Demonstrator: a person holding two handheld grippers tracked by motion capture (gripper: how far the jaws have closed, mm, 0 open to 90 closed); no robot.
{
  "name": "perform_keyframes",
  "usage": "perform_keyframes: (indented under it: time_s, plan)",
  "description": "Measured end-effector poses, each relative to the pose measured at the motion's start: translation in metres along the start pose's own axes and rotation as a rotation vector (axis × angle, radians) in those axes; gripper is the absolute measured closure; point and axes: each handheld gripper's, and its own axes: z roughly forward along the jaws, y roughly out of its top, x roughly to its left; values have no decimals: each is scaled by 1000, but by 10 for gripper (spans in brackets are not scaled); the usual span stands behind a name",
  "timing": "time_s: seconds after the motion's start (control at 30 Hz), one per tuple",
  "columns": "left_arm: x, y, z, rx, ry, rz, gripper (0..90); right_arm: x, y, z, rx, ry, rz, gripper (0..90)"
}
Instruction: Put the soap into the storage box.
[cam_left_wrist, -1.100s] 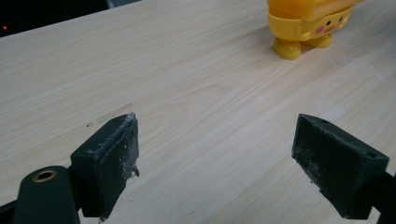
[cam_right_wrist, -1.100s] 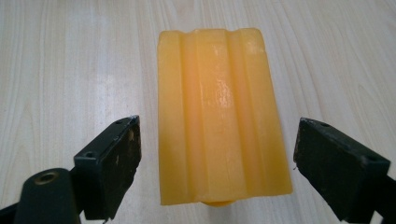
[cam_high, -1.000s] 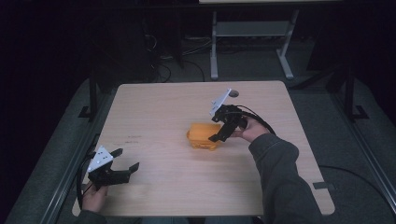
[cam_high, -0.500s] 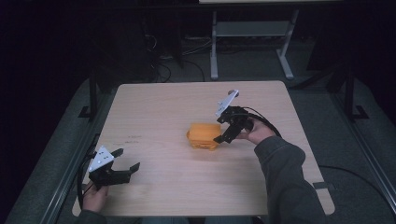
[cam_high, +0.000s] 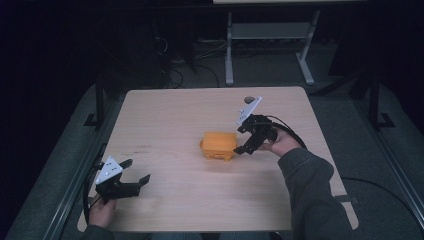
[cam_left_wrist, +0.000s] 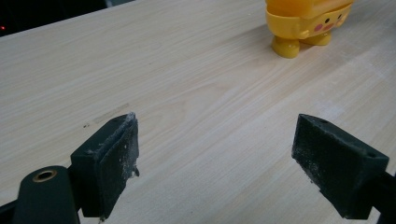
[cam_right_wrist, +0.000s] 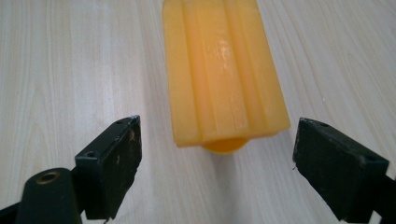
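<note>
The high view was dim, the room around the table (cam_high: 165, 125) nearly black and its top evenly lit from above. Both gripper views were brighter; the near jaws were slightly soft, and faint glare streaked the yellow toy (cam_right_wrist: 223, 70).

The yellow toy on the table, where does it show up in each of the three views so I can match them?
High view: the yellow toy sits mid-table, just left of the right gripper.
Left gripper view: top right corner, far beyond the open jaws; feet and pink cheek visible.
Right gripper view: top centre, its ridged top running away from the open jaws.
Shared landmark: the pale wood table.
</note>
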Motion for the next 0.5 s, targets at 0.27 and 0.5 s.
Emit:
perform_keyframes:
  time_s: [0.27, 0.5]
  plan:
    - [0, 0, 1, 2, 0, 3, 142, 0, -12, -4, 7, 2, 20, 151]
    - [0, 0, 0, 3, 1, 3, 142, 2, -21, -6, 2, -6, 35, 151]
